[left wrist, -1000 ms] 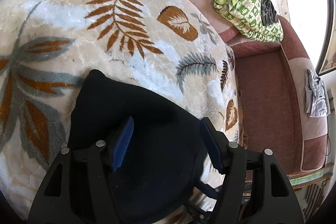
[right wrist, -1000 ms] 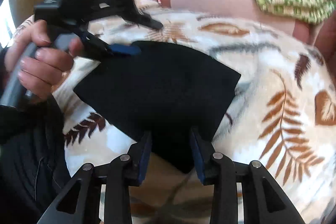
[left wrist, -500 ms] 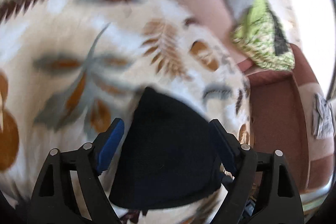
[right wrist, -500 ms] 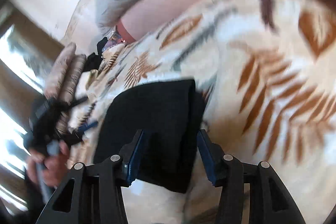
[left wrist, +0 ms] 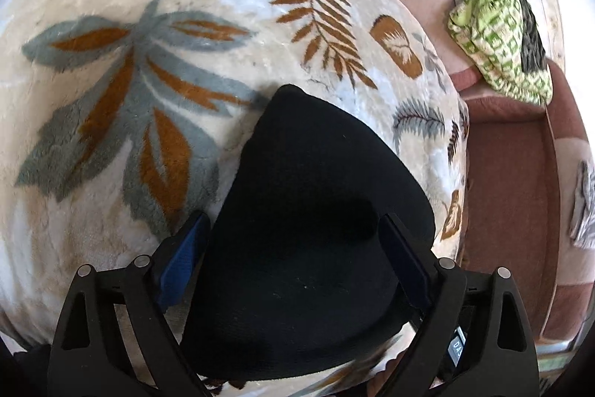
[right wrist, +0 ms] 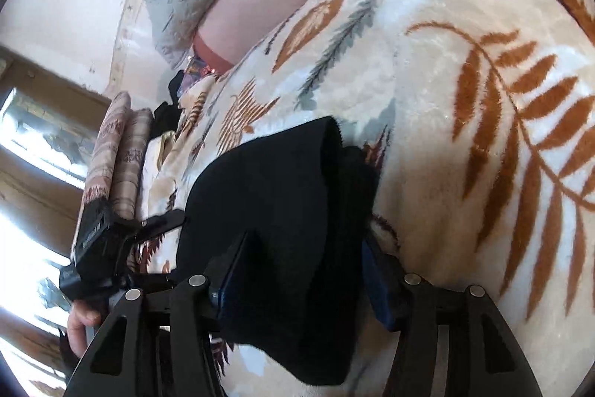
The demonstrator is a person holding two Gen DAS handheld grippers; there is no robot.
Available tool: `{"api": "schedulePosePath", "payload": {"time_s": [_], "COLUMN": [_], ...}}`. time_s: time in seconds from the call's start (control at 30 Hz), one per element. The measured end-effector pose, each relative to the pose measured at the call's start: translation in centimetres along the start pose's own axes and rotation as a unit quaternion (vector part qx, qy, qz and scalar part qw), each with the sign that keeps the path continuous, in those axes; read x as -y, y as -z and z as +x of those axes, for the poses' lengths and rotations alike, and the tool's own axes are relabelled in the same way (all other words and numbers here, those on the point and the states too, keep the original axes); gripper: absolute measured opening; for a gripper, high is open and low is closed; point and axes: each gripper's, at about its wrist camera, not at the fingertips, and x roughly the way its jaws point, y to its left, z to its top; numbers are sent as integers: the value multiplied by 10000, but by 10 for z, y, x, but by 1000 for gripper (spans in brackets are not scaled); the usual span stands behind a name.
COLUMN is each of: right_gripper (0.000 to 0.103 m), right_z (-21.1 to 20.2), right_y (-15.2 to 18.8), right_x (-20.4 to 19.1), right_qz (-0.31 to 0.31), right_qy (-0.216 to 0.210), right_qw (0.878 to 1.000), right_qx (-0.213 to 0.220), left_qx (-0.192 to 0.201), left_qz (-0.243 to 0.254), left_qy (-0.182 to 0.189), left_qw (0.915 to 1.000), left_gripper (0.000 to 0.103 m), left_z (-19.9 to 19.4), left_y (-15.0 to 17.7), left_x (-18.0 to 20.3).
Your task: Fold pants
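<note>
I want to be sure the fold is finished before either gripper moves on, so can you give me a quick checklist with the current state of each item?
1. Left gripper clear of the cloth: ok. Its jaws have just been opening and stand wide on either side of the black pants, pads not pressing.
2. Right gripper released: ok. Its jaws have just been opening; the folded edge lies between them, ungripped.
3. Pants resting on the leaf-print blanket: ok, a compact dark bundle.
4. Layers lined up: not ok; in the right wrist view a lower layer sticks out past the top one.
5. Grippers apart from each other: ok.
6. Fold neat underneath: cannot tell.
</note>
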Motion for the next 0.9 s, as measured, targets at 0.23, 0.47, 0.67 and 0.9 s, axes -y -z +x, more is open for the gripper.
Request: {"api": "schedulePosePath", "payload": {"time_s": [0.23,0.47,0.67,0.9], "right_gripper": [33,33,34,38], "right_z": [-15,-41,-23,-15], "right_y": [-1,-52,-86,-87], "right_x": [-17,-10,23,41], "right_qz": [-673,-770,-659,-94], "right_qy": [352,373,442,530], "right_qw": [9965,9931,9943,9975], "right_qx": [344,797,717,462], "left_qx": [527,667,801,1099], "left_qz": [1101,1210,1354,1363], "left_qy": [-509,-24,-601,-758], "left_qw": [9912,9904,9857,9816], "left_gripper": [39,38,41,68], "left_z": [-5,15,53,49], "left_y": [11,-22,-41,-42], "left_x": [36,76,84,79]}}
